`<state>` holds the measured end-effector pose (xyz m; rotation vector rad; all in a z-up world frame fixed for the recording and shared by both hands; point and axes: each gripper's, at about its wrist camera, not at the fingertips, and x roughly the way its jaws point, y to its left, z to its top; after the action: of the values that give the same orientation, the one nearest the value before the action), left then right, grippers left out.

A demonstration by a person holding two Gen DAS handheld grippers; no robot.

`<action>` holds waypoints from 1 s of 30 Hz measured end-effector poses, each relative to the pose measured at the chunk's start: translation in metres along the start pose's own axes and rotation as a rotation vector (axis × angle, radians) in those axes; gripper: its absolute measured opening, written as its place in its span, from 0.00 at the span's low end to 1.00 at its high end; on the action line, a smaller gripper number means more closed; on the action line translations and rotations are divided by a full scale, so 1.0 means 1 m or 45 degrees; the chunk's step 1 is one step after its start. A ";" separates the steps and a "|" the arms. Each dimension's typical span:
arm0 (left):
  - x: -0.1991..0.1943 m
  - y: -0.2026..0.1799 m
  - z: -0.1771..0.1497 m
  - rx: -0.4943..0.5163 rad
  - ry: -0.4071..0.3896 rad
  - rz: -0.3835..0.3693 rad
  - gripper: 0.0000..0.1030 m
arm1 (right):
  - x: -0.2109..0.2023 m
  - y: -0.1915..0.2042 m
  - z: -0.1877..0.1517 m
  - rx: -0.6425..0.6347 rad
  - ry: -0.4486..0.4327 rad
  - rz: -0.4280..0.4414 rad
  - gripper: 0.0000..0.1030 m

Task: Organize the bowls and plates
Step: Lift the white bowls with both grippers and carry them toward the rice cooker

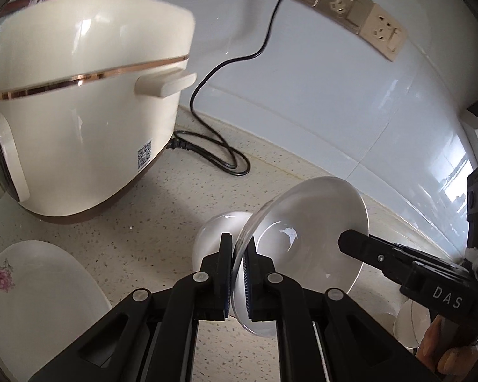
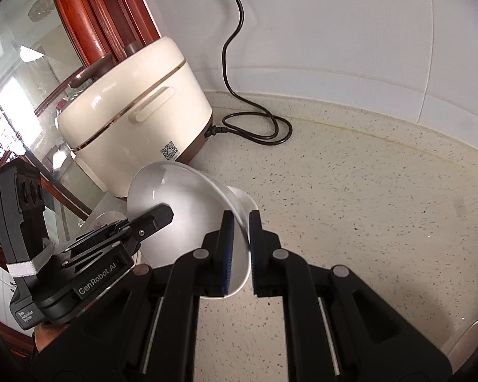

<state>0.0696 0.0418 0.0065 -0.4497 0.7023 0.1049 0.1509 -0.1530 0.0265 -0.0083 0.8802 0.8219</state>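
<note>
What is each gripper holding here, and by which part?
Both hold one clear glass plate off the counter: left gripper and right gripper pinch opposite edges of its rim.

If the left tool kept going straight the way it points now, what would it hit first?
Probably bare countertop, right of the rice cooker; depth is unclear. The left tool carries a clear glass bowl.

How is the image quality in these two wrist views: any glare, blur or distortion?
Left wrist: fisheye bends the wall sockets; the rice cooker is slightly smeared; glare spot on the white bowl. Right wrist: sharp countertop, window reflections at left, dark vignetted corners.
</note>
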 end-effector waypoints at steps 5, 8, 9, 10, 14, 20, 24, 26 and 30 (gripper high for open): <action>0.008 0.010 0.001 -0.040 0.022 -0.002 0.07 | 0.010 0.001 0.003 0.001 0.021 0.006 0.11; 0.011 0.013 0.002 -0.052 0.033 -0.002 0.07 | 0.013 0.004 0.006 0.000 0.029 -0.001 0.11; 0.013 0.014 0.003 -0.054 0.037 -0.002 0.07 | 0.015 0.005 0.006 0.002 0.034 -0.001 0.11; 0.015 0.015 0.003 -0.058 0.046 0.000 0.07 | 0.017 0.005 0.007 0.006 0.041 -0.002 0.11; 0.025 0.022 0.004 -0.087 0.088 0.005 0.08 | 0.025 0.005 0.007 0.014 0.070 -0.018 0.11; 0.029 0.023 0.004 -0.087 0.097 0.002 0.08 | 0.030 0.000 0.004 0.020 0.079 -0.019 0.11; 0.029 0.024 0.005 -0.083 0.096 0.000 0.10 | 0.032 0.000 0.003 0.021 0.084 -0.023 0.11; 0.029 0.025 0.006 -0.083 0.100 -0.011 0.11 | 0.033 -0.001 0.003 0.026 0.082 -0.027 0.11; 0.025 0.026 0.009 -0.091 0.093 -0.026 0.26 | 0.033 -0.001 0.005 0.021 0.072 -0.037 0.12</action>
<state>0.0879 0.0680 -0.0133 -0.5311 0.7675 0.0945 0.1663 -0.1311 0.0067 -0.0298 0.9385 0.7904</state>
